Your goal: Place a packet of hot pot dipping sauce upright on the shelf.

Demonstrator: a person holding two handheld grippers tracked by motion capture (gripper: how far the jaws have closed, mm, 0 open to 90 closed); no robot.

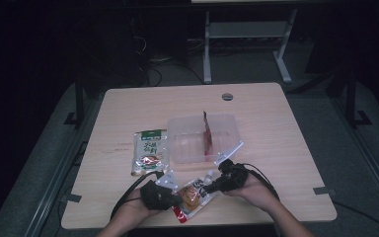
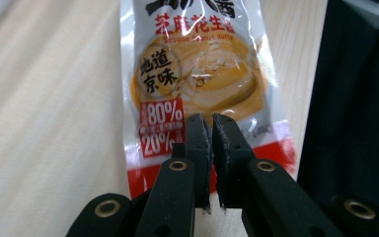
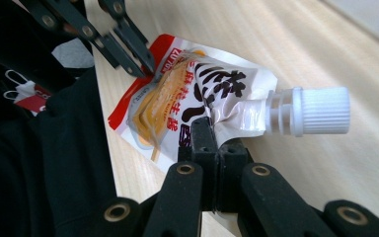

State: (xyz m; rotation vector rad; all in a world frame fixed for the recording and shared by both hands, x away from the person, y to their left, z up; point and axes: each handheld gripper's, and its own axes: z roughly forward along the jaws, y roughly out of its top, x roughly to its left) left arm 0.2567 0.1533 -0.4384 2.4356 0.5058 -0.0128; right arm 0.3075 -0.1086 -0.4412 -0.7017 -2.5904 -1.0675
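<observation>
From the high view, your left claw (image 1: 177,200) and your right claw (image 1: 212,186) both meet on the spouted sauce pouch (image 1: 193,195), which lies close to the near edge of the tabletop (image 1: 286,148), about midway along it. The left claw has the pouch's lower, red end; the right claw has the end by the white cap (image 1: 211,174). Just beyond the pouch, toward the middle of the tabletop, stands a clear plastic tray (image 1: 203,138) with a red packet (image 1: 207,136) propped upright inside it. To the left of the tray, a green-topped packet (image 1: 149,152) lies flat.

In the left gripper view, your left claw (image 2: 211,129) rests over the bottom of the pouch (image 2: 197,74), where the red band runs. The jaws are drawn almost together with only a thin slit between them, and the pouch's edge seems pinched there, though the contact itself is hard to make out.

In the right gripper view, your right claw (image 3: 208,129) is closed tight on the pouch (image 3: 187,98) at its crumpled shoulder, just beside the neck of the spout. The ribbed white cap (image 3: 323,111) sticks out to the right, clear of the jaws. Farther off, your left claw (image 3: 145,64) bites the pouch's opposite red corner.
</observation>
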